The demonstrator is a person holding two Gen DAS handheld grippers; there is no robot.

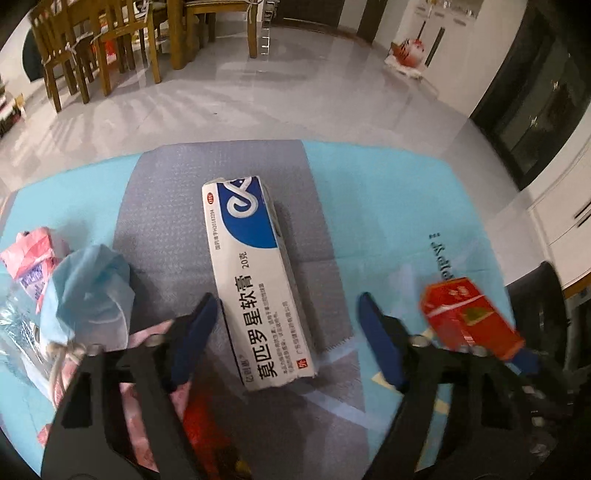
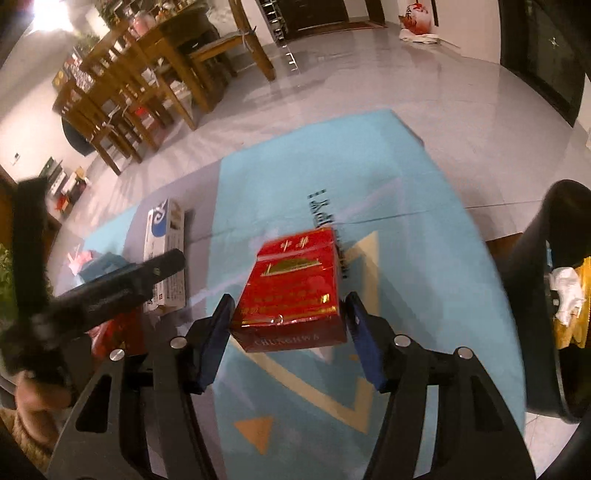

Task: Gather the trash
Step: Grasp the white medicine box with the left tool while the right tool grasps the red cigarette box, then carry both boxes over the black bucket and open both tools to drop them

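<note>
A white and blue ointment box [image 1: 255,280] lies on the grey patch of a blue mat [image 1: 388,206]. My left gripper [image 1: 288,306] is open, its fingers on either side of the box's near end. My right gripper [image 2: 288,310] is shut on a red cigarette pack [image 2: 291,291] and holds it above the mat; the pack also shows in the left wrist view [image 1: 469,317]. A crumpled blue mask [image 1: 88,291] and pink wrappers [image 1: 29,254] lie at the left of the mat. The ointment box also shows in the right wrist view [image 2: 166,236].
A black bin [image 2: 554,295] with white and yellow trash inside stands at the right edge of the mat. Wooden chairs and a table [image 1: 110,33] stand far back on the tiled floor. A dark cabinet [image 1: 535,92] lines the right wall.
</note>
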